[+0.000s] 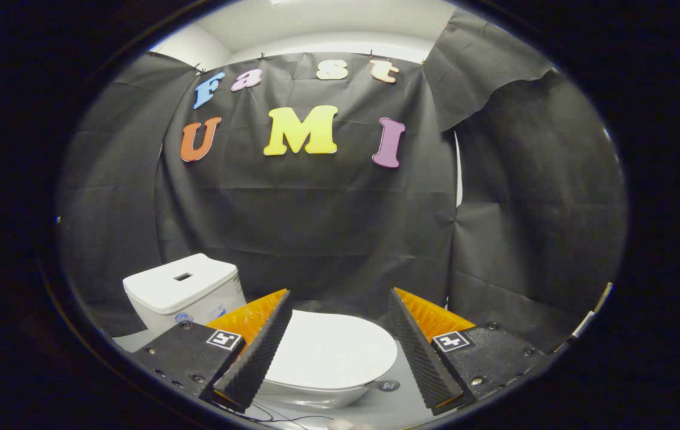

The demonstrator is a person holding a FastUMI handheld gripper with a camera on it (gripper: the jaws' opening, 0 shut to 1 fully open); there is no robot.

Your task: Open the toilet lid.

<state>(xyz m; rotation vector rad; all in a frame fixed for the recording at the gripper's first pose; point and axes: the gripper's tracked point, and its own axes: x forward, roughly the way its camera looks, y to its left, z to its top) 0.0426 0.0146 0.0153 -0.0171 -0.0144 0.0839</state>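
Observation:
A white toilet stands low ahead of me, its lid lying flat and closed over the bowl. The lid shows through the gap between my two fingers, below and a little beyond their tips. The white tank rises behind the left finger, with a small dark slot on its top. My gripper is open, the jaws spread wide, nothing between them. The right finger stands off the lid's right side.
Black cloth walls close in behind the toilet and on both sides. A pale grey floor shows around the bowl, with a thin dark cable lying on it near the front. A small dark round tag sits by the bowl's right rim.

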